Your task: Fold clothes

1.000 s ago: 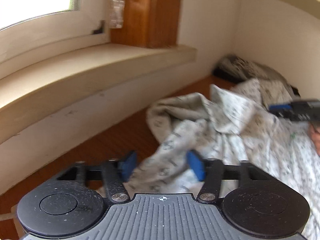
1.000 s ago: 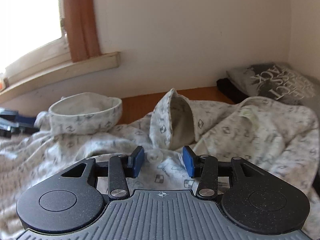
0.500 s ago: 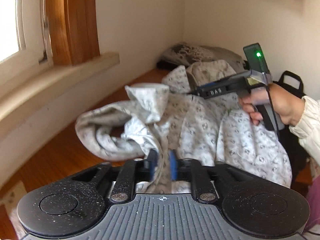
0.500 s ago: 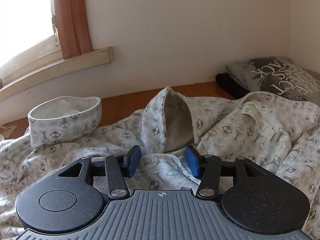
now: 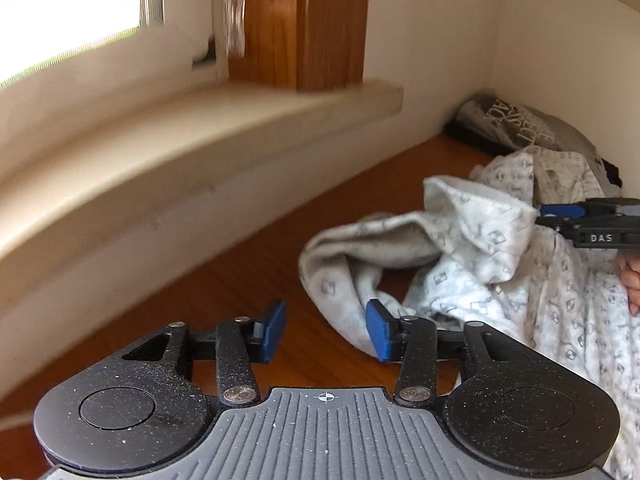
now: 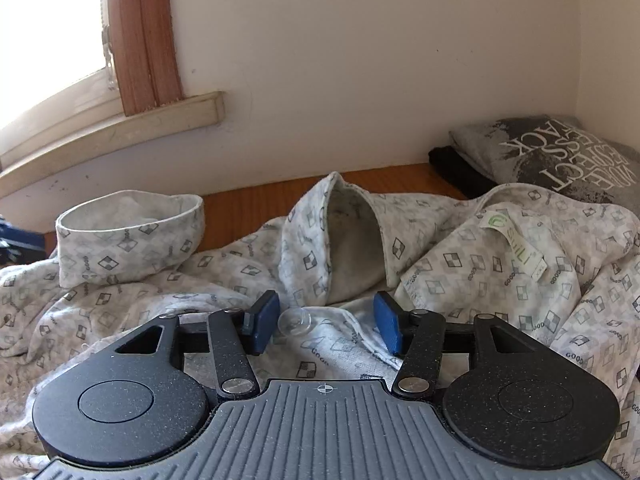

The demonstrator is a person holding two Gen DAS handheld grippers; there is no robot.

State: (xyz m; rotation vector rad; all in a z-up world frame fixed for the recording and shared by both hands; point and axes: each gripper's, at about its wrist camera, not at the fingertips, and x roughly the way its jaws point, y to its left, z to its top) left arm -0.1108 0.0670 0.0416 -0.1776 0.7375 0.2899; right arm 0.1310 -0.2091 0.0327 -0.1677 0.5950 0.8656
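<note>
Left tool (image 5: 326,332): jaws just opened, empty; sleeve (image 5: 360,248) to be regripped.
Right tool (image 6: 326,328): parted over garment (image 6: 460,280), nothing pinched.

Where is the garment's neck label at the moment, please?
In the right wrist view the neck label lies face-up at upper right on the patterned garment, just in front of the grey printed shirt folded in the corner.

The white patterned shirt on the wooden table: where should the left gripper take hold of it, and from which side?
Probably at the open sleeve cuff of the white patterned shirt, approached from the window side. The cuff faces the open left gripper and offers a free edge.
</note>
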